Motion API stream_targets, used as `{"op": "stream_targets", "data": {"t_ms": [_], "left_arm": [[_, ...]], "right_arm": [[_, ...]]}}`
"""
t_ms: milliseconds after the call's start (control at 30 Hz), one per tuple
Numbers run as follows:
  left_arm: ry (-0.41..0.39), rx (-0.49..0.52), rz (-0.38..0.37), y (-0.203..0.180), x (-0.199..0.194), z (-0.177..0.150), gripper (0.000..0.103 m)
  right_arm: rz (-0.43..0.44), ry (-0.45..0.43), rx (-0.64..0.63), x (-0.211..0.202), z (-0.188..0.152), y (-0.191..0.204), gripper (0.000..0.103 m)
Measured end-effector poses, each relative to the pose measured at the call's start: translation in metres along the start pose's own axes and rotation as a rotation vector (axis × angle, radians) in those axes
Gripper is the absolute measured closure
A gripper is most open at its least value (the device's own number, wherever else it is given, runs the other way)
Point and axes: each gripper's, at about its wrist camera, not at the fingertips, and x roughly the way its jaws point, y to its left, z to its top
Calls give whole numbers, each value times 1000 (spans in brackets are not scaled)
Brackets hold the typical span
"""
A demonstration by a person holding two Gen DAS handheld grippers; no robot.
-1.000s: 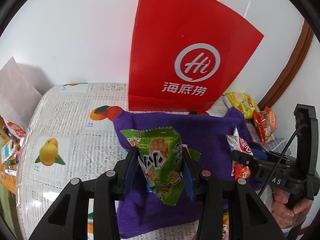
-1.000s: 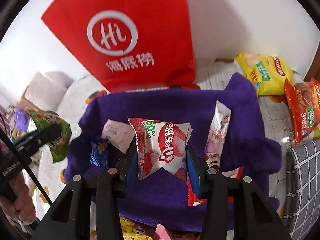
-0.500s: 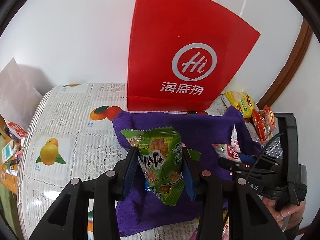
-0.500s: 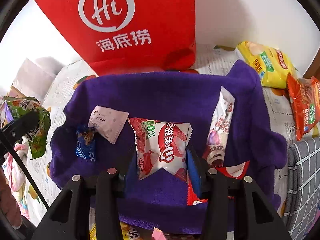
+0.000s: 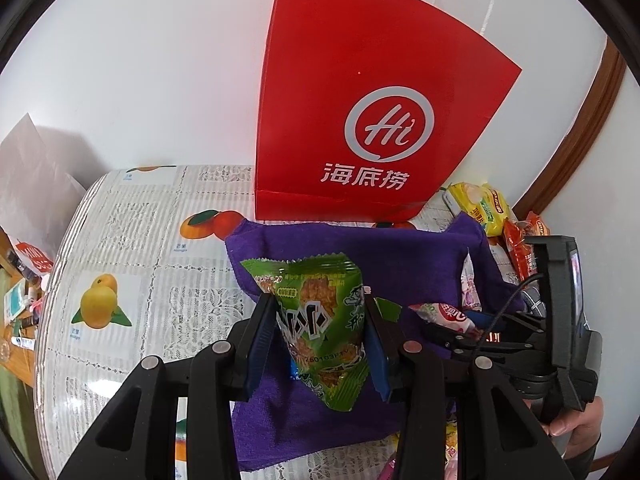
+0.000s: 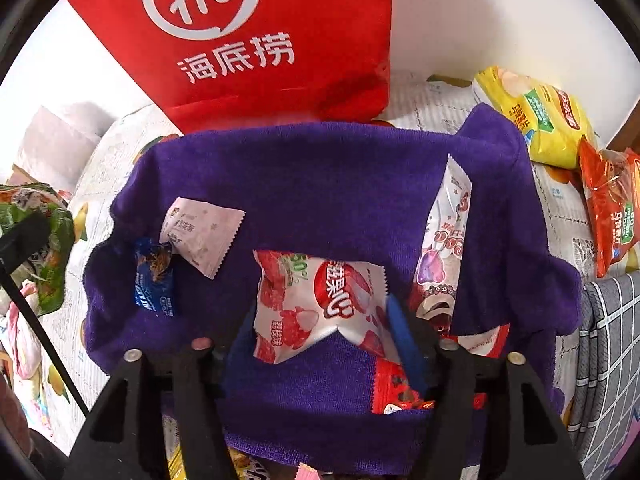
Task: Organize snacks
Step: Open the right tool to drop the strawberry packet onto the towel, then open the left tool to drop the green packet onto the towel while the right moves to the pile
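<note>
My left gripper (image 5: 318, 302) is shut on a green snack packet (image 5: 324, 344), held upright over the near left corner of a purple cloth basket (image 5: 380, 248). My right gripper (image 6: 320, 308) points down into the purple basket (image 6: 320, 184) with its jaws opening. A red-and-white strawberry packet (image 6: 316, 304) sags loose between them onto the cloth. In the basket also lie a pink-white sachet (image 6: 202, 234), a small blue packet (image 6: 154, 284), a long white packet (image 6: 444, 240) and a red packet (image 6: 396, 392).
A tall red paper bag (image 5: 360, 120) stands against the wall behind the basket. A yellow chip bag (image 6: 536, 116) and an orange-red bag (image 6: 608, 216) lie at the right. A grey checked cloth (image 6: 608, 340) sits near right. The fruit-print tablecloth (image 5: 140, 240) spreads left.
My right gripper has sunk closer to the basket and its jaws have widened, so the strawberry packet has slackened and tilted. The left gripper and its green packet have kept still.
</note>
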Motion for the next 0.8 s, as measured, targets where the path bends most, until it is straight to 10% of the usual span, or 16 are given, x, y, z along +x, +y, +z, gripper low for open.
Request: {"op": "stream_targets", "data": {"t_ms": [800], "left_arm": [[156, -3, 5, -3, 37, -10, 62]], "right_arm": [[54, -75, 76, -40, 4, -16, 29]]}}
